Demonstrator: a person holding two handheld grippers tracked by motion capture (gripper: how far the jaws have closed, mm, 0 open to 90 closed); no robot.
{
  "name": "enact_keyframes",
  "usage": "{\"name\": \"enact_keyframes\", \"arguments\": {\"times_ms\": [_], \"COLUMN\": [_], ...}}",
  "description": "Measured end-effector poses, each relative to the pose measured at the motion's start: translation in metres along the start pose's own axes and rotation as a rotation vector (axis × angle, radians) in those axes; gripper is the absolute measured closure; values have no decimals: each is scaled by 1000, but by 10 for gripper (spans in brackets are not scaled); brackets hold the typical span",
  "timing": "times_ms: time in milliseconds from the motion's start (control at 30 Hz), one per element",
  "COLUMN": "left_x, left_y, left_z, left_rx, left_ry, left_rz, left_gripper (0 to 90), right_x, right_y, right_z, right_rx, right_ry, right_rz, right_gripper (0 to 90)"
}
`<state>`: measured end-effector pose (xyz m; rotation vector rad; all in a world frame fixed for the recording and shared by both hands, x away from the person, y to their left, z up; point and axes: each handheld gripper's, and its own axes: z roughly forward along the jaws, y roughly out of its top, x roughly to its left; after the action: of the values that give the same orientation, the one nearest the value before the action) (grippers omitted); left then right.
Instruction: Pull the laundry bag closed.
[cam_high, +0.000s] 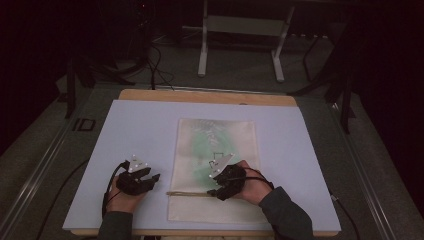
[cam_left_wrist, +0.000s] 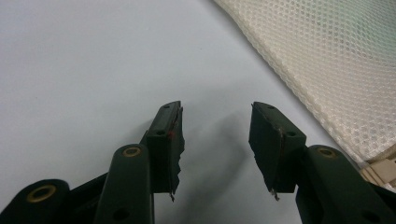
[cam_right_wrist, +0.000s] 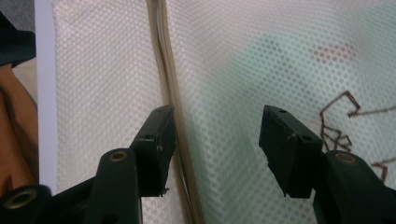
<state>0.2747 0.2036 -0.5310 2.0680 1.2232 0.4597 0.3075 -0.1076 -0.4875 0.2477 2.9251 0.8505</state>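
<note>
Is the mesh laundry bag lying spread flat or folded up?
Spread flat. The mesh laundry bag lies full length on the table, its zipper running straight across near the end; something green shows through the mesh.

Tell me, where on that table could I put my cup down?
Bare pale blue tabletop lies left of the cream mesh laundry bag, and a strip to its right. The near edge is crowded by both hands' black tongs, left and right.

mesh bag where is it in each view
High view: the mesh bag lies mid-table, under the right gripper.
Left gripper view: its edge fills the upper right corner.
Right gripper view: it spreads across nearly the whole picture.
Shared landmark: the bag's zipper, at lower right in the left gripper view, upright beside the left finger in the right gripper view.
</note>
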Motion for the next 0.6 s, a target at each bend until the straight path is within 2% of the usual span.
{"name": "enact_keyframes", "arguments": {"times_ms": [467, 600], "left_x": [0, 0], "left_y": [0, 0], "left_z": [0, 0], "left_rx": [1, 2], "left_ry": [-2, -2], "left_rz": [2, 3], "left_gripper": [535, 535], "right_x": [3, 5], "right_y": [16, 20], "right_z": [8, 12], "right_rx": [-13, -15], "right_ry": [30, 44], "right_rz": [-26, -37], "right_gripper": [528, 576]}}
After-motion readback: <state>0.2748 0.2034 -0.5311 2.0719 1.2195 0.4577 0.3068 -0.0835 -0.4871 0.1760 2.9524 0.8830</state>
